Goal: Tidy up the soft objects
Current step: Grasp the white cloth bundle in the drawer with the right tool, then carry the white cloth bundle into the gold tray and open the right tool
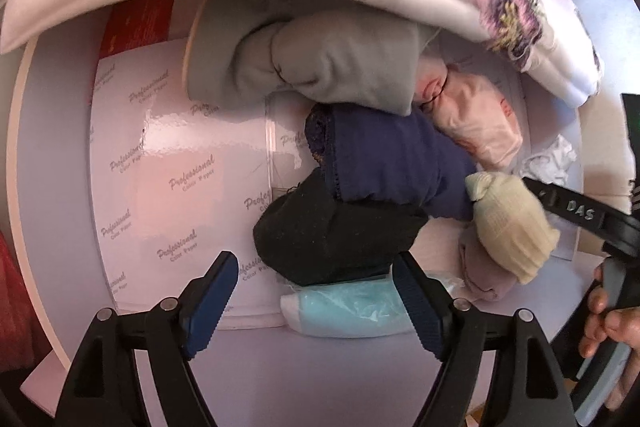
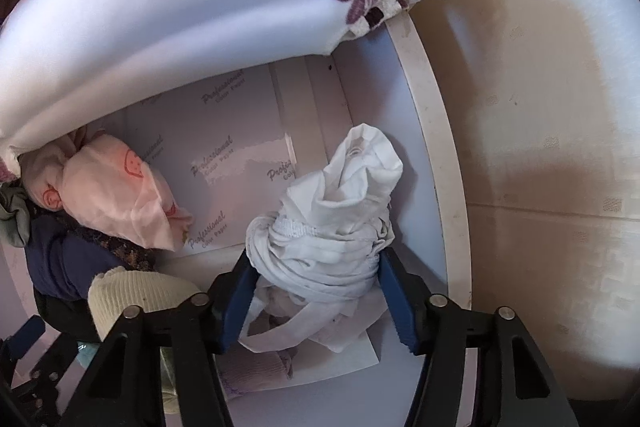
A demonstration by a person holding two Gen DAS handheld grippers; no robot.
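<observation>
We have the right gripper (image 2: 316, 299) pointing down into the drawer (image 2: 436, 187), its fingers (image 2: 240, 303) on either side of the white bundle (image 2: 340, 219) and seemingly touching the cloth; whether they truly pinch it we cannot tell. The left gripper (image 1: 312, 303) hangs with its fingers spread wide and nothing gripped, the black roll (image 1: 328, 239) just ahead between the tips and a teal packet (image 1: 344, 307) under it. Beyond lie a navy roll (image 1: 384, 163), a grey roll (image 1: 332, 63) and a pink roll (image 1: 480, 115); a cream sock (image 1: 512, 223) sits right of the fingers.

To set the bundle well, we should keep it low, place it against the drawer's wall clear of the pink roll, and tuck the loose strap (image 2: 280, 327) trailing below the fingers before letting go.

The liner sheet (image 1: 160, 163) repeats "Professional Color Paper". The right tool (image 1: 580, 211) reads "DAS".
</observation>
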